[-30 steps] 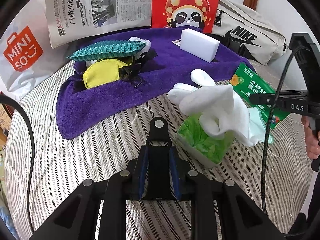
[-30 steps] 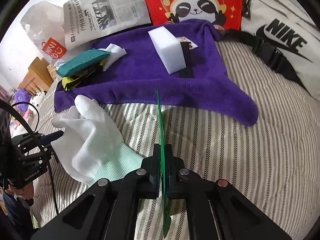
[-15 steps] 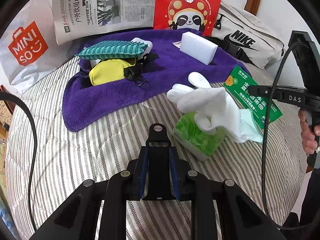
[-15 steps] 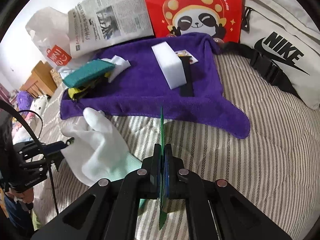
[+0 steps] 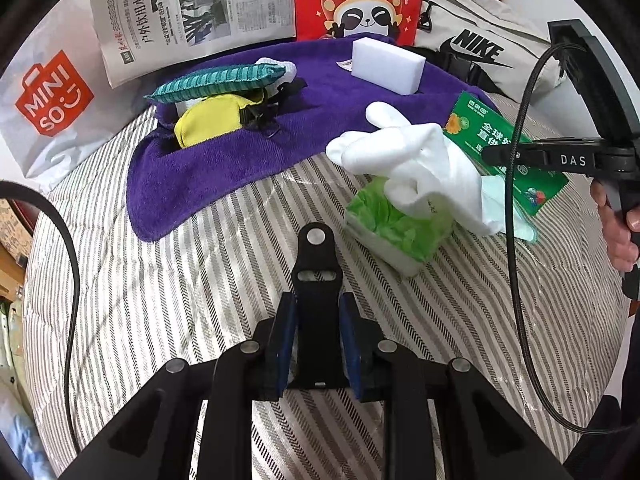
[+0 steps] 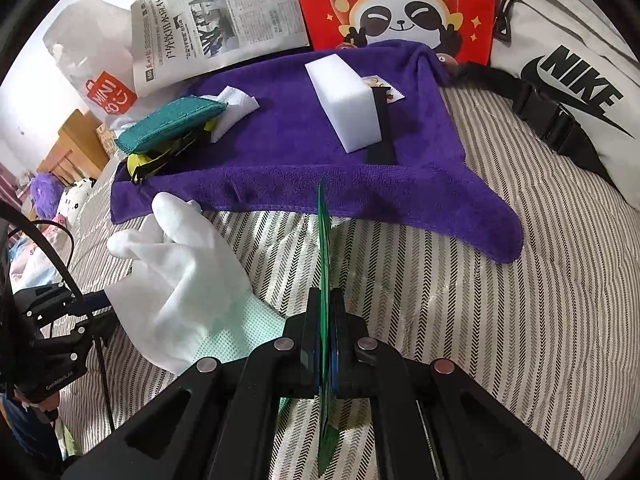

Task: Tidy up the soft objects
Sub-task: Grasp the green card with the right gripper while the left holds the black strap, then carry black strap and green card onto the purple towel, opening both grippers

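Note:
My left gripper is shut on a flat black clip with a silver rivet, held above the striped bedcover. My right gripper is shut on a thin green packet, seen edge-on; the left wrist view shows its printed face. A white glove lies over a green tissue pack, just left of the packet. On the purple towel behind them rest a white sponge block, a teal ribbed pad and a yellow pouch.
A newspaper, a red panda bag, a grey Nike bag and a white Miniso bag line the far side. A black strap lies beside the sponge block. A hand grips the right tool's handle.

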